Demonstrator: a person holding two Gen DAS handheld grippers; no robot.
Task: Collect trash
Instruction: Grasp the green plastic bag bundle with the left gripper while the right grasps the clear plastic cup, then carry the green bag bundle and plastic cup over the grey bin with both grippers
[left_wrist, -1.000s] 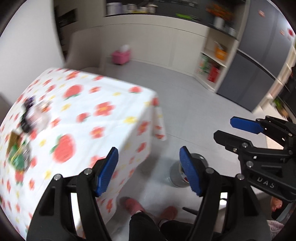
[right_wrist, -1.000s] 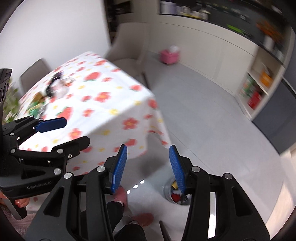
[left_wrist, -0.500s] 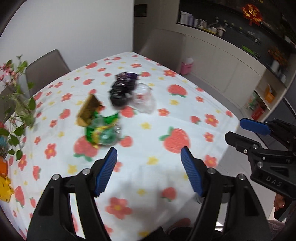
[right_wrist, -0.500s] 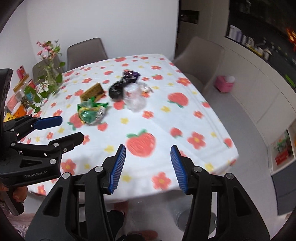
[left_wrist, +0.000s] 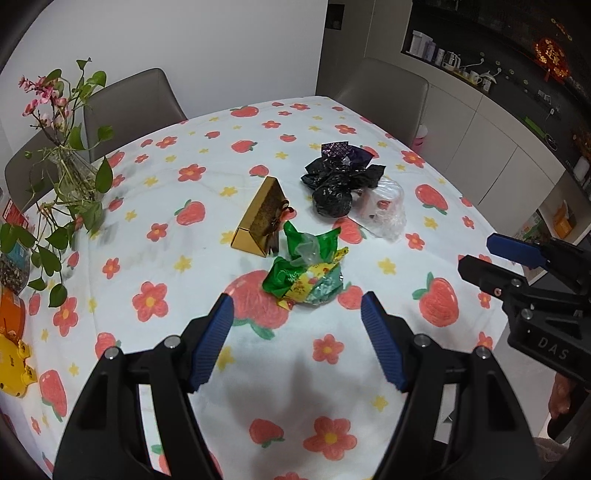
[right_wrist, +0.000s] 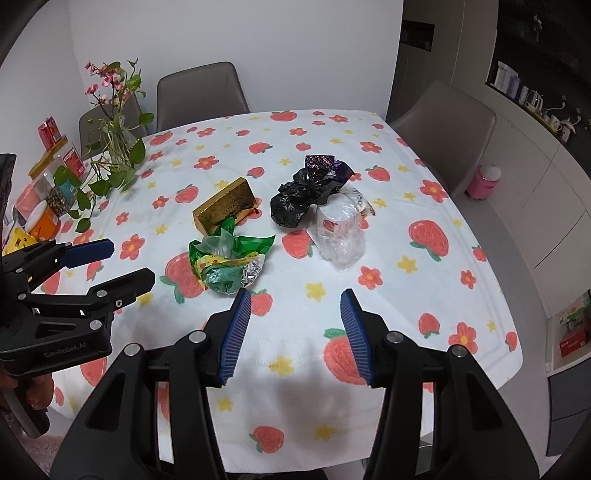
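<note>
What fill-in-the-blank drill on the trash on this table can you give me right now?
1. The gold box lies beside the ____ wrapper.
2. The clear plastic cup touches the crumpled ____ bag.
3. The left gripper and right gripper are both ____, holding nothing.

Missing words: green; black; open

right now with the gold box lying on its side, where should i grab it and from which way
Judging by its pose, come from above and pinch the gold box across its narrow width near the middle. It is long and lies flat on the tablecloth; the green wrapper crowds its near end.
</note>
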